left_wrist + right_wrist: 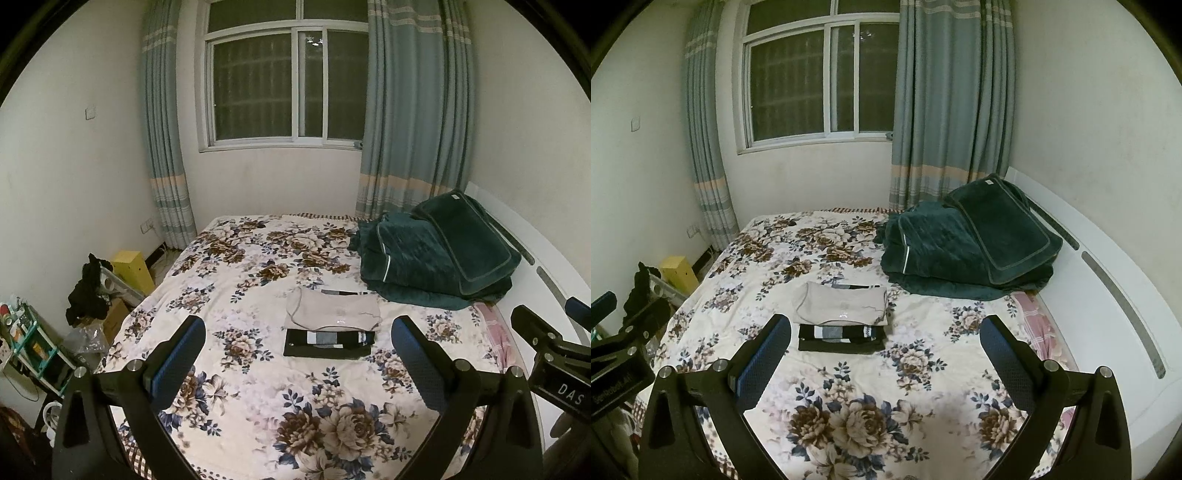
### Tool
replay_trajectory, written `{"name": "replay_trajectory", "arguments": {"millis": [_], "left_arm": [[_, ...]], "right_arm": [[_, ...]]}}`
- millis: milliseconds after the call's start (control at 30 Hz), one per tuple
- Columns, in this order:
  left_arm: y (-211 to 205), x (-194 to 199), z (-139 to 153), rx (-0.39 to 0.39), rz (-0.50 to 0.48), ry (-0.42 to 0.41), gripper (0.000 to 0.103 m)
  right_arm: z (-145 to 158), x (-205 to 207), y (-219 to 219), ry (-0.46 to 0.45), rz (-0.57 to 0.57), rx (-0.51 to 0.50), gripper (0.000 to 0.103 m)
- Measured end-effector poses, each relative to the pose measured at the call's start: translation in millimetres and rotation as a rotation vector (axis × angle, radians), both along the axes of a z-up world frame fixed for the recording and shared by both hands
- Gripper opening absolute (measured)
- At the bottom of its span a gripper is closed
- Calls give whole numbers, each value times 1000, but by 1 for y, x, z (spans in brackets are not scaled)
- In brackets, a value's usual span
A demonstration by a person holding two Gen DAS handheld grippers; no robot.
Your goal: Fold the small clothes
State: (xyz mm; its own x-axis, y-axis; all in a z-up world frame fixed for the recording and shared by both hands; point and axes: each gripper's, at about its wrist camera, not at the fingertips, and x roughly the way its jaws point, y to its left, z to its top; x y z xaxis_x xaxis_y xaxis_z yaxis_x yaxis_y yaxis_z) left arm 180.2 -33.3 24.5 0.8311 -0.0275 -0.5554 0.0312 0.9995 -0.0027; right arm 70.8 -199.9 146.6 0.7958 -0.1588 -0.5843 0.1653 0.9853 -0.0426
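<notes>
A folded beige garment lies on the floral bed, with a folded black, grey and white striped garment just in front of it. Both also show in the right wrist view, the beige one behind the striped one. My left gripper is open and empty, held above the bed in front of the clothes. My right gripper is open and empty, also above the bed short of the clothes. Another striped piece peeks out behind the beige garment.
A dark green quilt and pillow are piled at the bed's far right by the white headboard. A pink cloth lies at the right edge. Left of the bed stand a yellow box, dark clothes and a cluttered shelf.
</notes>
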Motion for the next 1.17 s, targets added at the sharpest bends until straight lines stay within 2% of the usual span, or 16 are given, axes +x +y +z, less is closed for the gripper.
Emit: {"name": "replay_trajectory", "arguments": {"millis": [1167], "left_arm": [[-2,1,4,-3,7,-17,103]], "right_arm": [[-3,-7,-1,-3,-9,3,103]]}}
